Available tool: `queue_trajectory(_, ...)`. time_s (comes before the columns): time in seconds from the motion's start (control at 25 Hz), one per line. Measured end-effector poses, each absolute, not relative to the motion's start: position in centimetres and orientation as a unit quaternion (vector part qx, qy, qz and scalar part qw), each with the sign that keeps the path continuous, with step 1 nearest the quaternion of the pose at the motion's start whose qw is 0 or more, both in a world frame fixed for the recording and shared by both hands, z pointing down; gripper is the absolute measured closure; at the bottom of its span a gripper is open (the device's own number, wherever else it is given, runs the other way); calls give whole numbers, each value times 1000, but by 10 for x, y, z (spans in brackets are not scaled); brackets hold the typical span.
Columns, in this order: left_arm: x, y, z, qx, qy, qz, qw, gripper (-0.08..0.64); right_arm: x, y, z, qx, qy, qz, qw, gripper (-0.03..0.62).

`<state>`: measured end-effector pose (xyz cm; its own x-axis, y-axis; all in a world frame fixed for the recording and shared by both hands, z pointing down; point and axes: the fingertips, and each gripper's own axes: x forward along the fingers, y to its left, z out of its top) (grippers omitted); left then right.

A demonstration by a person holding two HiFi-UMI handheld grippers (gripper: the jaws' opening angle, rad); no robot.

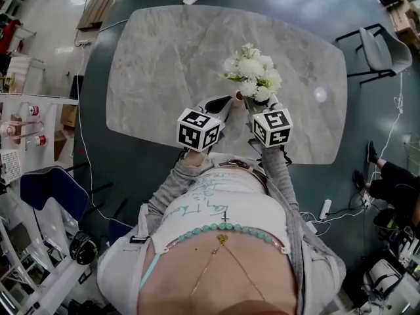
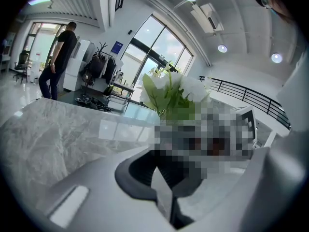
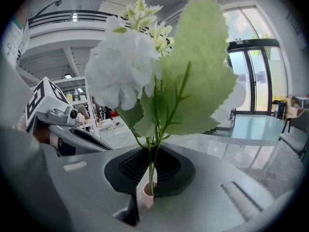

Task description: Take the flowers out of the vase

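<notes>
R tool clamps vase, shown only in its view; L tool clenched.

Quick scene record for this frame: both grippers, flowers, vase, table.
left gripper: jaws together, nothing between them, close beside the flowers
right gripper: jaws shut on the flowers at the stem base
flowers: white bunch with green leaves, upright, over the table
pale tube: short, round the stem base, between the right jaws
vase: no separate vase seen; cannot tell whether the pale tube is it
table: grey marble top
</notes>
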<state>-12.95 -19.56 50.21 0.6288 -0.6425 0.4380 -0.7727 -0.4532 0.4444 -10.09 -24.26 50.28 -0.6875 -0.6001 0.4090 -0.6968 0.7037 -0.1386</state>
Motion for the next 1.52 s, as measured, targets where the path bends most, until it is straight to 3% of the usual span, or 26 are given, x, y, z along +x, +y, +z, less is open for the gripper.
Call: queue_trajectory(1.52, -97, -183, 503, 843, -425, 110, 311, 560, -88, -228, 440, 283, -949, 96, 102, 557)
